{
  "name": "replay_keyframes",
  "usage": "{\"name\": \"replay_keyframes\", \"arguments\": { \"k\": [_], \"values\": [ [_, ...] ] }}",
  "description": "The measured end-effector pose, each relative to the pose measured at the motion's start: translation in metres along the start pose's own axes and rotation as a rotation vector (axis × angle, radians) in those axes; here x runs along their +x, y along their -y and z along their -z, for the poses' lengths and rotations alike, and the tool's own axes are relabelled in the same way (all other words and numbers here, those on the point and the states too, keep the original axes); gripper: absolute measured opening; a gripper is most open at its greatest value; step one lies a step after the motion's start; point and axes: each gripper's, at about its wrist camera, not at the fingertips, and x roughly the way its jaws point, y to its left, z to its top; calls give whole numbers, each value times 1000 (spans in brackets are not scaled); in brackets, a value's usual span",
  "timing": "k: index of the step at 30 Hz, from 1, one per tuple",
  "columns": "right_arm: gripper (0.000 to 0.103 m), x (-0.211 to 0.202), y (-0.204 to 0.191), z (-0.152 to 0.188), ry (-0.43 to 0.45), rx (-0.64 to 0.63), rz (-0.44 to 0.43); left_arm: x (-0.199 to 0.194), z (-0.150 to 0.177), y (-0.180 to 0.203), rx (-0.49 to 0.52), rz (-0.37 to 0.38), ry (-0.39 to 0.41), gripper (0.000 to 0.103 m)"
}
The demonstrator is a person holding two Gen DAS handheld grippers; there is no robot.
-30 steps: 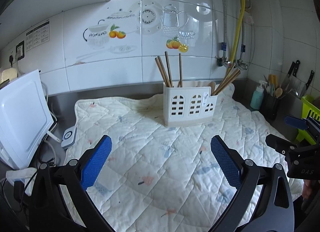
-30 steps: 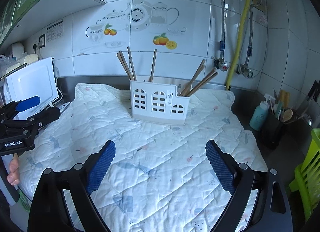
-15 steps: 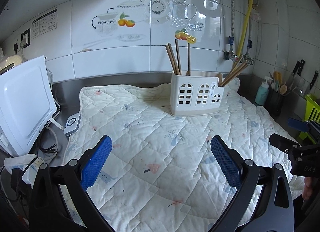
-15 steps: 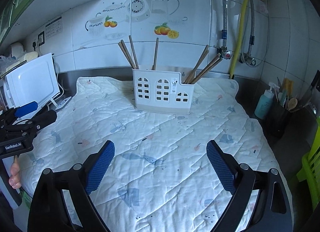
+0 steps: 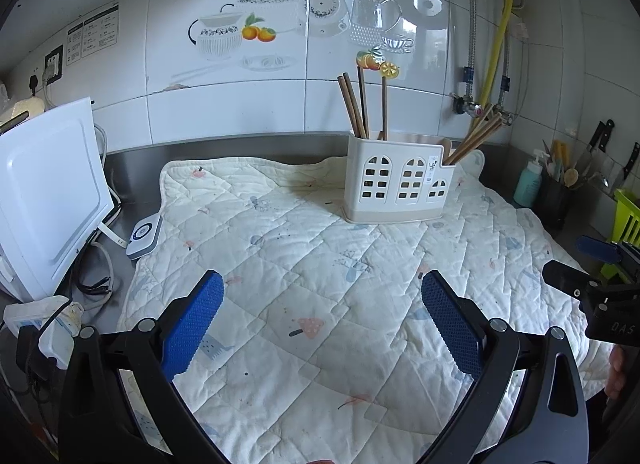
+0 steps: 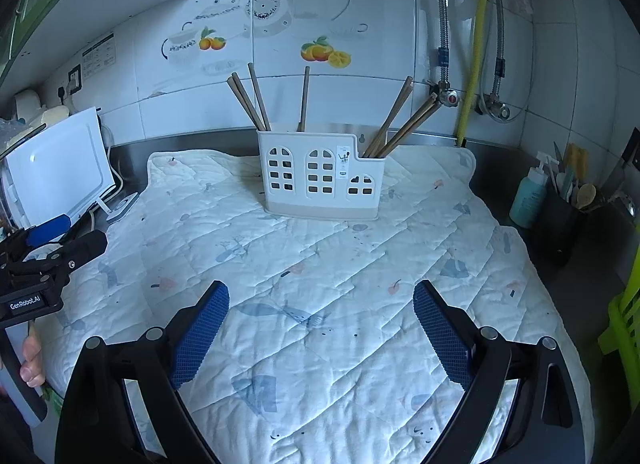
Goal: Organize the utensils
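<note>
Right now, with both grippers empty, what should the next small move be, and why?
Probably advance the right hand-held gripper toward the leaning brown wooden chopsticks in the white plastic holder. Both it and the left hand-held gripper are open, empty and short of the holder, above the quilted mat.

The holder (image 6: pixel 320 175) hides the lower ends of the chopsticks (image 6: pixel 394 119), the sticker (image 6: pixel 343 157) on its front and the wall notice (image 5: pixel 93 36) are too small to read, and the green rack (image 6: pixel 624 328) is cut off by the right edge.
</note>
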Motion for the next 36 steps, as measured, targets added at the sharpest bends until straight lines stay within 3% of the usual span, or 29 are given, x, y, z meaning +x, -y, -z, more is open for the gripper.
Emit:
{"name": "replay_keyframes", "arguments": {
  "k": [21,36],
  "values": [
    [91,4,-1,2,-9,-1,2,10,5,2,6,-7,-34,98],
    [92,3,-2,3,25,-37,95,16,8,3,2,-25,-56,98]
  ]
}}
